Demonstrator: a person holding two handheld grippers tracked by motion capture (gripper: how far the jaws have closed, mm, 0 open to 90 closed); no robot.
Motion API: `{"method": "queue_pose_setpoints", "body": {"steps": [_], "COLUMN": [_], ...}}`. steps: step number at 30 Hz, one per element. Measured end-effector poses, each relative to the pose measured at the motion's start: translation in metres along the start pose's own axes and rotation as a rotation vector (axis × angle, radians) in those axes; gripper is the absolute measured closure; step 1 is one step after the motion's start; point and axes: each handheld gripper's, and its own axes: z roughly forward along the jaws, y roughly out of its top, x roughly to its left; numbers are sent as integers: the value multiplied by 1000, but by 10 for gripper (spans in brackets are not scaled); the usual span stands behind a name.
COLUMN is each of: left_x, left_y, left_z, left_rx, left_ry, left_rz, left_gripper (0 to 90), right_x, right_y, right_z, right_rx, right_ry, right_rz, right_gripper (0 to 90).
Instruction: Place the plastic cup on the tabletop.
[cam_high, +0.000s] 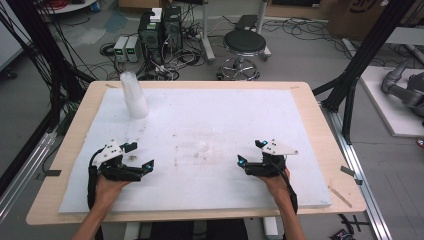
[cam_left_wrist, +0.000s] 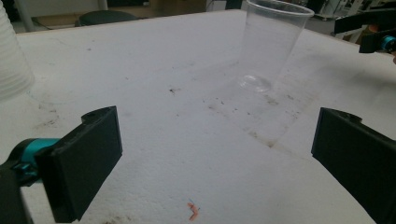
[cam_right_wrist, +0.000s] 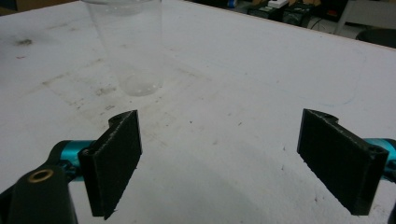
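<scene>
So we've got the clear cup (cam_left_wrist: 273, 44) upright mid-pad, left gripper (cam_high: 134, 156) & right gripper (cam_high: 251, 152) both wide open, either side of cup, well apart, cup stack (cam_high: 134, 95) far-left of it.

Bright even overhead light, soft faint shadows, mild blur throughout, near foreground out of focus

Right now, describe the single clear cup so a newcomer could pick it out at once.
Start at the white foam board covering the wooden table. Near its middle, between the two grippers, stands a single clear plastic cup, upright and mouth up. Unlike the tall stack of cups in the far left corner, it stands alone and is almost see-through.
</scene>
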Motion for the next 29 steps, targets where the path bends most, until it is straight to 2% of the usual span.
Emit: {"method": "queue_pose_setpoints", "body": {"steps": [7,16,23,29], "left_x": [-1,-1,-1,-1], "left_y": [0,0,0,0], "left_z": [0,1,0,0], "left_rx": [3,5,1,1], "left_ry": [3,4,3,3], "left_rz": [8,16,11,12], "left_gripper": [18,18,17,18], "right_x": [-1,-8,-7,-8], "right_y": [-2,-10,-11,-12], "right_z": [-1,-4,-5,-6], "right_rx": [-23,-53,-67,-77], "right_ry": [-16,-27,-30,-22], "right_rz": [5,43,32,44], "right_gripper": [140,140,140,140]}}
